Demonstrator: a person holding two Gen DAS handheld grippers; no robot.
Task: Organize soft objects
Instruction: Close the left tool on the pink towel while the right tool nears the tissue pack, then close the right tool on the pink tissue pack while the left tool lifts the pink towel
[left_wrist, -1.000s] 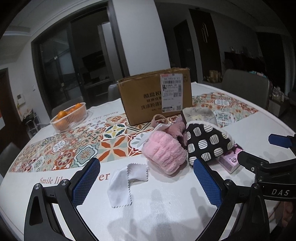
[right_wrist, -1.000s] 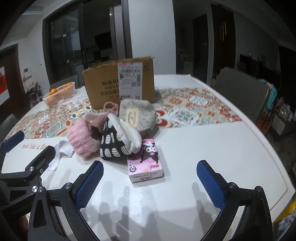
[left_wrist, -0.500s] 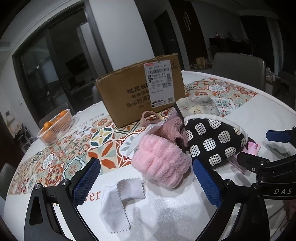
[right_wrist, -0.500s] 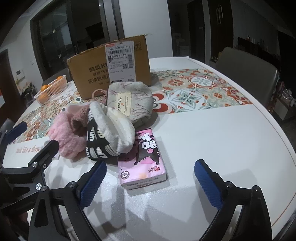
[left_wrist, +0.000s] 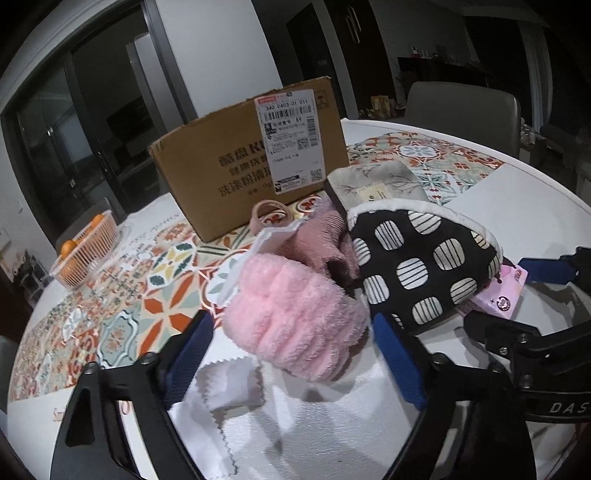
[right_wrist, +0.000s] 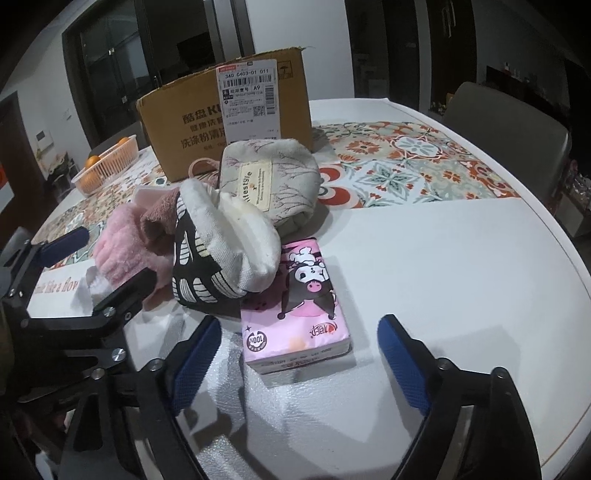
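Dim room: dark glass doors (left_wrist: 74, 122), white wall (left_wrist: 218, 48), grey chair (left_wrist: 461, 107).

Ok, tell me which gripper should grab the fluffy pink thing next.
Left. The left gripper is open with the fluffy pink item right between its pads, nearly bracketed. The right gripper is also open but faces the pink tissue pack, with the black patterned pouch blocking its way.

pink slipper (left_wrist: 295, 325): fluffy plush | box (left_wrist: 251, 162): matt cardboard | tissue pack (right_wrist: 295, 306): glossy plastic wrap | pads (left_wrist: 397, 365): blue, textured | basket (left_wrist: 88, 247): plastic
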